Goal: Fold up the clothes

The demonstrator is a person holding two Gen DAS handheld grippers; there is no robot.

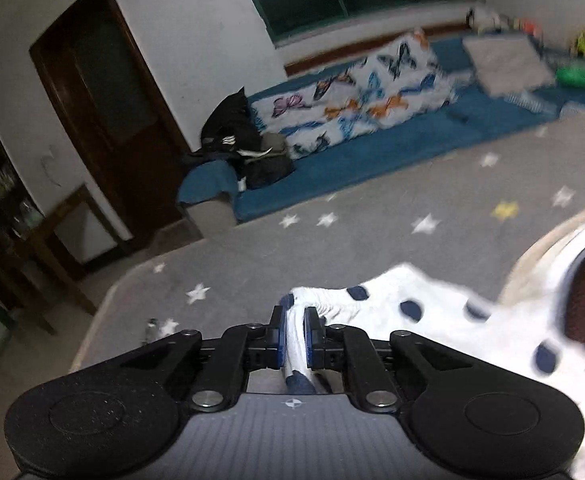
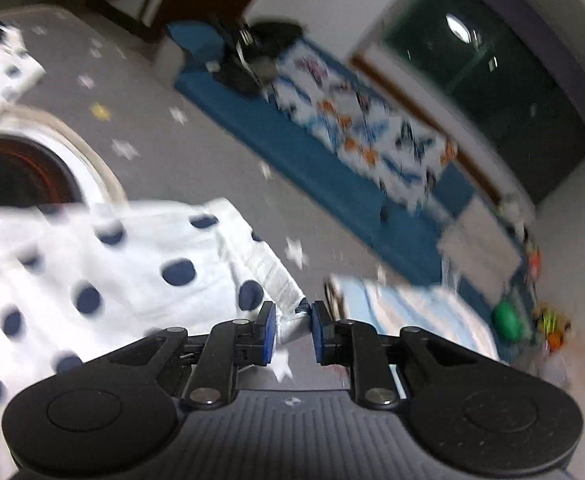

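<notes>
A white garment with navy polka dots (image 1: 432, 312) is held up above a grey star-print surface (image 1: 332, 248). My left gripper (image 1: 295, 332) is shut on a bunched edge of it, with the cloth trailing off to the right. In the right wrist view the same garment (image 2: 112, 264) spreads to the left. My right gripper (image 2: 292, 334) has its jaws a little apart, and a corner of the garment's ribbed hem sits between the pads. Both views are motion-blurred.
A round light-rimmed basket with dark contents (image 2: 24, 172) sits on the grey surface under the garment. A light blue striped cloth (image 2: 412, 312) lies to the right. Behind are a blue mat (image 1: 352, 160), a butterfly-print blanket (image 1: 364, 92), dark bags (image 1: 244, 140) and a wooden door (image 1: 104, 100).
</notes>
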